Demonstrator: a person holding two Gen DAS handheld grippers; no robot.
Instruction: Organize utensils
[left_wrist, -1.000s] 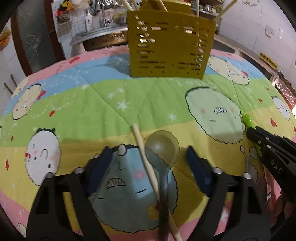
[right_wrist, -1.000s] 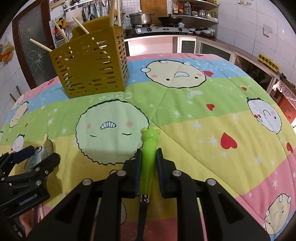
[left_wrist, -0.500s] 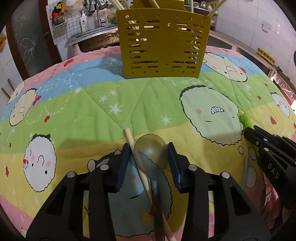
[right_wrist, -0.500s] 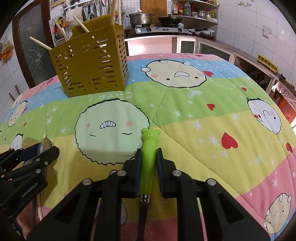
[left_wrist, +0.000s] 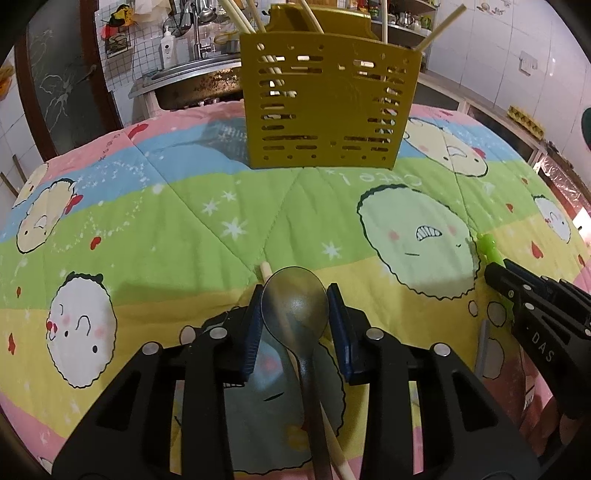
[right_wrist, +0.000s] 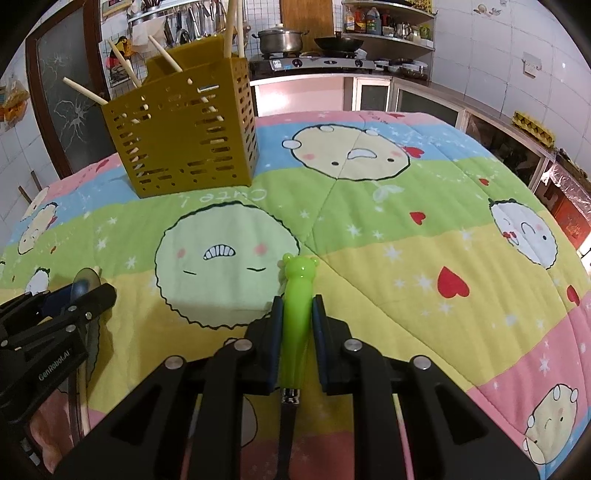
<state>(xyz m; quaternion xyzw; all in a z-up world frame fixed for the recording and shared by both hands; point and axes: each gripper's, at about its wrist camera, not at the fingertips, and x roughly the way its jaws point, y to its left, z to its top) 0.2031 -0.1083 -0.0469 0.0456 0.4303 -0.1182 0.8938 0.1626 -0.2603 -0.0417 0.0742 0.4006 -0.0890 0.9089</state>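
Item 1. Left gripper (left_wrist: 295, 321): pads closed against both sides of the bowl of a translucent grey spoon (left_wrist: 294, 310), at 6 o'clock in the left wrist view. The spoon's handle runs back toward the camera. A loose wooden chopstick (left_wrist: 332, 439) lies under it; its tip shows at the bowl's 11 o'clock.

Item 2. Right gripper (right_wrist: 298, 317): clamped on the green bear-topped handle (right_wrist: 297, 310) of a utensil; a metal shank shows below the handle, working end out of view. In the right wrist view it sits at 6 o'clock, over the cartoon quilt (right_wrist: 406, 229).

Item 3. Yellow slotted caddy (left_wrist: 325, 110): upright at 12 o'clock on the quilt, well apart from both grippers. It already holds several chopsticks.

Risks, as judged:
- The hold is on a rounded, smooth bowl, so the spoon may pivot or squirt out on lifting.
- The chopstick beneath may be dragged or flicked.
- Sticks leaning across the caddy mouth may block insertion.
- The light caddy may tip or slide on soft bedding if nudged.
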